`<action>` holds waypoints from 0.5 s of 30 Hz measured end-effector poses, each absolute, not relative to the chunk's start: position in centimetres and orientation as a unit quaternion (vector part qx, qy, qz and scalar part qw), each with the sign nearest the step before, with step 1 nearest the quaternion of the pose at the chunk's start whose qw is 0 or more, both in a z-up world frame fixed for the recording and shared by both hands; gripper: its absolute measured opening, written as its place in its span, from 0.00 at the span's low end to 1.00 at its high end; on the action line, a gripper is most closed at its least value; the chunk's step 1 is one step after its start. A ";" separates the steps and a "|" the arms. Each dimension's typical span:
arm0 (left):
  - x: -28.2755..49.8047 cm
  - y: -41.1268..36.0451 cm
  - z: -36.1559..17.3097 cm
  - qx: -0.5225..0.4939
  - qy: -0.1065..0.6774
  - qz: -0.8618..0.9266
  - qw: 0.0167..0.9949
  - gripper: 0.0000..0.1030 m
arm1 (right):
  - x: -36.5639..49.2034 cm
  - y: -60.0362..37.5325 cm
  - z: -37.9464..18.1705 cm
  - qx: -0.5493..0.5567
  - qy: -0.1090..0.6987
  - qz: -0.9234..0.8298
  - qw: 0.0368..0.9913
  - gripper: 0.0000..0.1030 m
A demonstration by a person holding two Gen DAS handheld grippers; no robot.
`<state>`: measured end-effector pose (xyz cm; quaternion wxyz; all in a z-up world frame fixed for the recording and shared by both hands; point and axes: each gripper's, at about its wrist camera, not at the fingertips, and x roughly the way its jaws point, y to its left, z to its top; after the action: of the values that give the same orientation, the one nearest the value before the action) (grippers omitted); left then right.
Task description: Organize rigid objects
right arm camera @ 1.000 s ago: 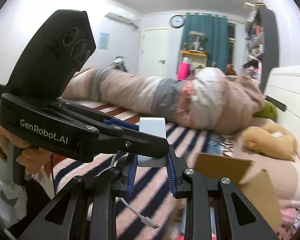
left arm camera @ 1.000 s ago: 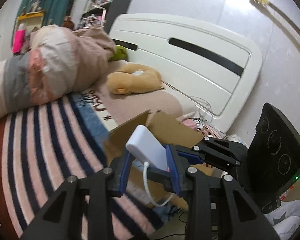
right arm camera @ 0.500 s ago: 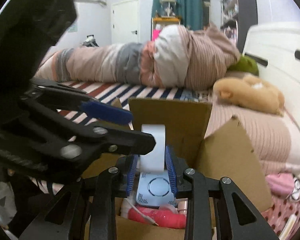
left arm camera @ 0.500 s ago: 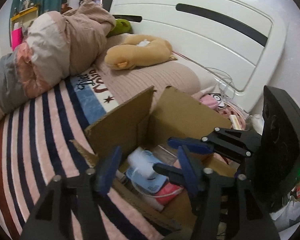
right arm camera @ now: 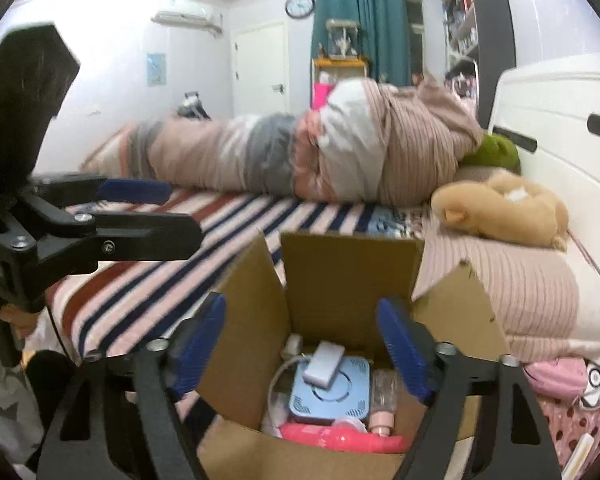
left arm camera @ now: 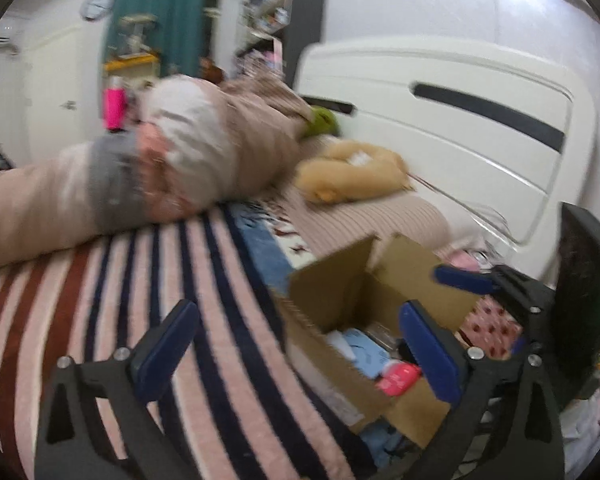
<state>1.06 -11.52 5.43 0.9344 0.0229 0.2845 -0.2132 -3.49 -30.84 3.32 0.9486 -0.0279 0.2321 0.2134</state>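
Observation:
An open cardboard box (right arm camera: 348, 280) stands on the bed's near edge; it also shows in the left wrist view (left arm camera: 332, 300). Inside it a white power bank (right arm camera: 324, 366) with a white cable lies on a light blue square device (right arm camera: 332, 392), beside a pink object (right arm camera: 340, 438). My right gripper (right arm camera: 302, 354) is open and empty just above the box. My left gripper (left arm camera: 296, 356) is open and empty, to the left of the box over the striped blanket; its black body also shows in the right wrist view (right arm camera: 100, 232).
A striped blanket (left arm camera: 120, 300) covers the bed. A rolled duvet (right arm camera: 300, 156) lies across the far side. A tan plush toy (right arm camera: 504, 208) rests on a pillow by the white headboard (left arm camera: 460, 128). Pink clutter (right arm camera: 556, 376) sits right of the box.
The power bank, held by both grippers a second ago and then by the right alone, now lies in the box. Both grippers have opened. The left gripper has swung away to the left.

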 end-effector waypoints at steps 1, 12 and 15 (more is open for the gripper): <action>0.6 -10.8 5.5 0.015 0.278 -0.195 0.941 0.98 | -3.8 -30.9 3.7 -0.026 0.221 0.216 0.951 0.90; -0.3 -7.3 3.9 -0.010 0.267 -0.115 0.957 0.99 | -4.9 -32.2 4.8 0.011 0.167 0.233 0.958 1.00; -0.3 -7.0 3.6 -0.013 0.268 -0.113 0.957 0.99 | -4.8 -32.4 4.6 0.014 0.172 0.228 0.958 1.00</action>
<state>-0.28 -6.99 3.56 0.9568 -0.0127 0.2676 -0.1131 -4.79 -32.42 4.55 0.9584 0.0138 0.1717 0.2275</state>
